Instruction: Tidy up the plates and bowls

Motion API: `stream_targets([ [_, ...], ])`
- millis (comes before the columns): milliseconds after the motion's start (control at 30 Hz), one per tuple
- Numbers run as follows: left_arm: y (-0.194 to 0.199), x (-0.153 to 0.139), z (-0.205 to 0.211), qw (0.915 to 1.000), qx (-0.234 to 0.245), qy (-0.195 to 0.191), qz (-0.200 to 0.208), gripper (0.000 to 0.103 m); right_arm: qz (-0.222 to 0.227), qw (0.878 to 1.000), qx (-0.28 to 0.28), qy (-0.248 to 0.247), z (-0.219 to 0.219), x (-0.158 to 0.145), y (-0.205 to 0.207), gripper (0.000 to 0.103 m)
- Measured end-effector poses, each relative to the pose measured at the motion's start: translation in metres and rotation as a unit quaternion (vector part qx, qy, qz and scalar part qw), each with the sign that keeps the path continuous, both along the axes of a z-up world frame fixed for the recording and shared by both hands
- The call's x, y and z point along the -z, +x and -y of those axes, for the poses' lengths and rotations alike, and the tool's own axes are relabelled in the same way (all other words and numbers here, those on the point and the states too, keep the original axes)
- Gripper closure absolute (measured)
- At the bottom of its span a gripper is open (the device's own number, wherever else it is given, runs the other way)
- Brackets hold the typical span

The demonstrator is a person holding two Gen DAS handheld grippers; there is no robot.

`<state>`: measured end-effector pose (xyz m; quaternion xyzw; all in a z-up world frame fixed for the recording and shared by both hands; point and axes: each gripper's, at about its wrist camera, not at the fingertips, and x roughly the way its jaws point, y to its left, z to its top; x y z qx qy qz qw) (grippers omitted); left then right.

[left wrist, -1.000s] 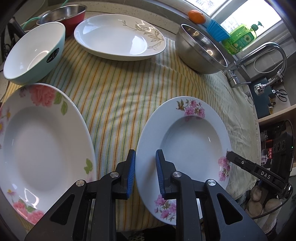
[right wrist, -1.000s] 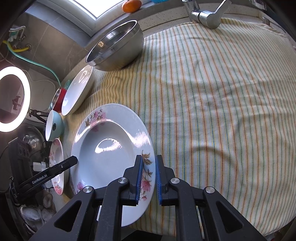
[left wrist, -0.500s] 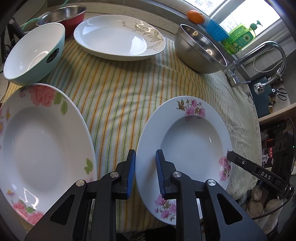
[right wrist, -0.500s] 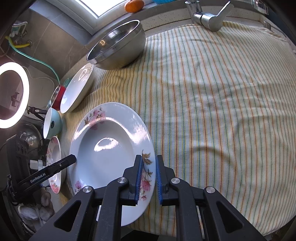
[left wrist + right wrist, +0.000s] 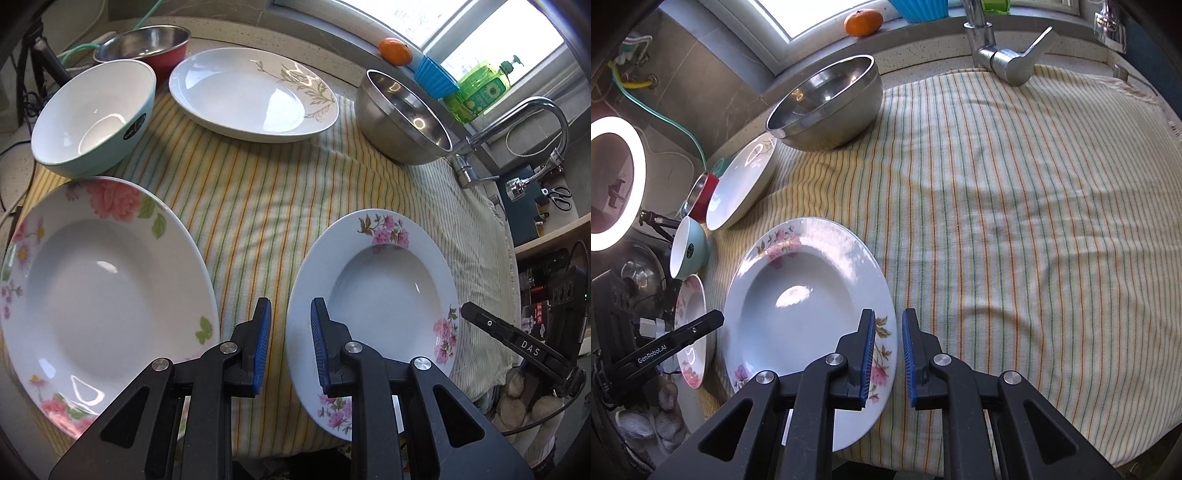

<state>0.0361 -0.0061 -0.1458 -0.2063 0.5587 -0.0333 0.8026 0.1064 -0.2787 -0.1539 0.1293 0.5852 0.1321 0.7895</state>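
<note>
Crockery all over the striped cloth (image 5: 258, 192) on the surface, seen first from the left wrist. Front and centre, the pink-blossom plate (image 5: 384, 295), lying flat near the close edge. Left gripper (image 5: 290, 345) poised right at its left rim, blue fingers (image 5: 263, 343) parted with a clear gap, one over the cloth, one over the porcelain, clamping nothing. Straddling the rim like that, probably to steady or take that side. Just beside it to the left, the larger rose plate (image 5: 107, 288), a likely stacking partner given the matching deep shape. Further back, a teal bowl (image 5: 92, 118), a red bowl (image 5: 147, 40) with a steel inside, a leaf-patterned white plate (image 5: 251, 99) and a big steel bowl (image 5: 402, 118), all apart and unsorted. Poking in at the plate's far rim, a black finger of the right gripper (image 5: 517, 343).

Over to the right wrist. Same pink-blossom plate (image 5: 801, 306), now left of centre, its right rim running between the fingers (image 5: 868, 354) of the right gripper (image 5: 888, 354). Narrow gap, slightly parted, no squeeze visible, cloth showing beside the rim. Opposite side, the left gripper (image 5: 683, 336) reaching in, so a two-sided approach on one plate, sensible for a wide, slippery dish. Beyond, the steel bowl (image 5: 827, 107) by the tap (image 5: 1004, 59), and a broad bare stretch of cloth (image 5: 1015, 221), handy as a landing zone. Sorting barely begun, by the look of it.
</note>
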Motion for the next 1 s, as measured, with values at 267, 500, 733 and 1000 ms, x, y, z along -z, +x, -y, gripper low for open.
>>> stream_targets([
  [267,-0.013,-0.019,-0.018,0.9996,-0.017,-0.006,0.024,0.083,0.025,1.0,-0.015,0.007,-0.02,-0.018,0.0,0.089],
  [500,-0.028,-0.031,-0.044,0.9983,-0.045,-0.002,0.036,0.083,0.041,0.998,-0.04,0.02,-0.054,-0.03,0.001,0.089],
  [733,-0.045,-0.038,-0.067,0.9966,-0.069,0.005,0.045,0.083,0.058,0.995,-0.072,0.026,-0.087,-0.039,-0.002,0.086],
  [1000,-0.064,-0.04,-0.095,0.9935,-0.103,0.015,0.048,0.083,0.063,0.992,-0.107,0.035,-0.127,-0.04,-0.005,0.079],
])
